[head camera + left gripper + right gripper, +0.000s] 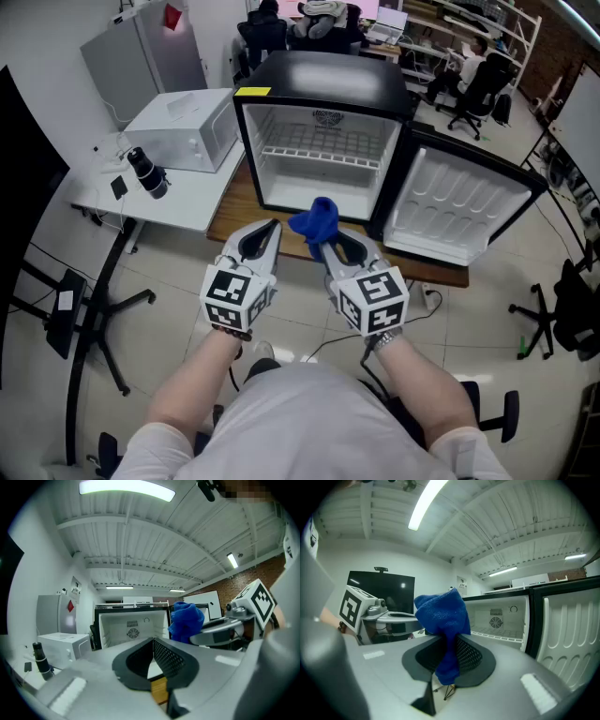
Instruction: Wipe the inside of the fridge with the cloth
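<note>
Fridge (323, 131): small black cabinet, white inside, standing on a wooden surface (236, 202). Its mouth faces me. Its door (461, 202) is swung wide to my right, with the ribbed white lining turned my way.

In the fridge: one white wire shelf (323, 152) across the cavity at about mid height, and a round fan grille (496, 622) on the back wall.

Left of the fridge, a lower white surface (178, 202) carries a white box (183, 127), which sits just beside the fridge's side wall. A black cylinder (147, 172) lies nearer the surface's front edge.

Both tools are held side by side in front of the fridge mouth, outside the cavity, pointing roughly level at it.

Right tool (450, 641): clenched on the cloth (443, 620).

Left tool (153, 641): jaws pressed together, nothing between them.

Cloth is blue, pinched at its middle in my right tool. Its long axis runs upright through the jaws. The bunched bulk stands above the tips and a narrower tail hangs below. In the head view the bunch leans forward toward the fridge's lower front edge, short of the opening.
</note>
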`<state>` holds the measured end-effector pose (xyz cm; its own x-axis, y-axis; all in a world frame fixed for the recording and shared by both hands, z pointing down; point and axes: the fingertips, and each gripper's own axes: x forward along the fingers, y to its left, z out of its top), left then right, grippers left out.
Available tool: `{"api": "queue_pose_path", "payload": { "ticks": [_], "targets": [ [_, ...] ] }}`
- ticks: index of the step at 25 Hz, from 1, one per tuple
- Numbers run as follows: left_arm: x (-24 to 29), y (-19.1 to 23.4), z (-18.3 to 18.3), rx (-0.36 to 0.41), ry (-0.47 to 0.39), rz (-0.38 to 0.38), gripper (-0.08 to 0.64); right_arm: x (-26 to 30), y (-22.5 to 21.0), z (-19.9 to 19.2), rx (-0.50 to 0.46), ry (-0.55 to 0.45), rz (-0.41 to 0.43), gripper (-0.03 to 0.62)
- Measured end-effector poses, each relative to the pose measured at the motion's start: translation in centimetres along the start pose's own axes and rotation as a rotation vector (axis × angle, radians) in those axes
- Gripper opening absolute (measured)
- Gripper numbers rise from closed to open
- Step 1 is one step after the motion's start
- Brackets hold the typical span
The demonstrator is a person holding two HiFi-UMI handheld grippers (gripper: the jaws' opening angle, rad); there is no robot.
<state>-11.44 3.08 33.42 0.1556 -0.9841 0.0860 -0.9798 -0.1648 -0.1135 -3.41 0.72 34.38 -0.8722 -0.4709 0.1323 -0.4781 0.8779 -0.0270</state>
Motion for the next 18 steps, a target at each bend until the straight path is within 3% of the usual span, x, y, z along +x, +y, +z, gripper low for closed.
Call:
{"api": "queue_pose_path", "payload": {
  "ticks": [9,18],
  "targets": [
    [1.2,2.6,0.7,0.012,-0.01,0.06,0.0,2.5,-1.1,0.2,0.017,-0.009,0.01,0.063],
    [5.3,10.0,-0.1,-0.029,-0.019,0.126,0.037,10.2,-3.0,1.5,0.015,0.0,0.033,0.063]
  ]
}}
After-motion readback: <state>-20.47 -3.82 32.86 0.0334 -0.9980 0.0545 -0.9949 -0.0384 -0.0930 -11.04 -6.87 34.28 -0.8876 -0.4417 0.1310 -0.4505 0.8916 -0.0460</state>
